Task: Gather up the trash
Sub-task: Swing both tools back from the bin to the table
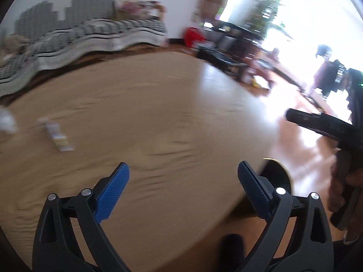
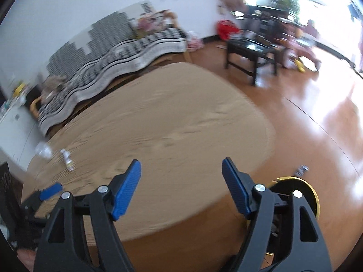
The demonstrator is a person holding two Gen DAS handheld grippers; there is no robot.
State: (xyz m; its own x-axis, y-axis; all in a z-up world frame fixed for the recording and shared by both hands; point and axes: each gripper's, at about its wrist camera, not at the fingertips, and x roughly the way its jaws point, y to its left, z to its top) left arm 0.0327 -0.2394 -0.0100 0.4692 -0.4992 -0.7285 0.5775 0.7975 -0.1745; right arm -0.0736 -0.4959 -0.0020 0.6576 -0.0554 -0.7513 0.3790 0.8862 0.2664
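A flat whitish wrapper (image 1: 58, 138) lies on the left part of the tan wooden table (image 1: 158, 104), with a crumpled white wad (image 1: 6, 121) further left. Both show small in the right wrist view, the wrapper (image 2: 67, 159) and the wad (image 2: 43, 150). My left gripper (image 1: 183, 174) is open and empty over the table's near side. My right gripper (image 2: 181, 172) is open and empty above the table's near right edge. A black bin with a gold rim (image 2: 301, 195) stands on the floor under the right gripper. A small dark scrap (image 2: 301, 170) lies on the floor beyond it.
A striped couch (image 2: 118, 61) runs behind the table. A black side table (image 2: 251, 52) and a red bag (image 2: 224, 28) stand at the back right. The glossy wooden floor (image 2: 317, 117) spreads to the right. The left gripper's blue tip (image 2: 51, 190) shows at far left.
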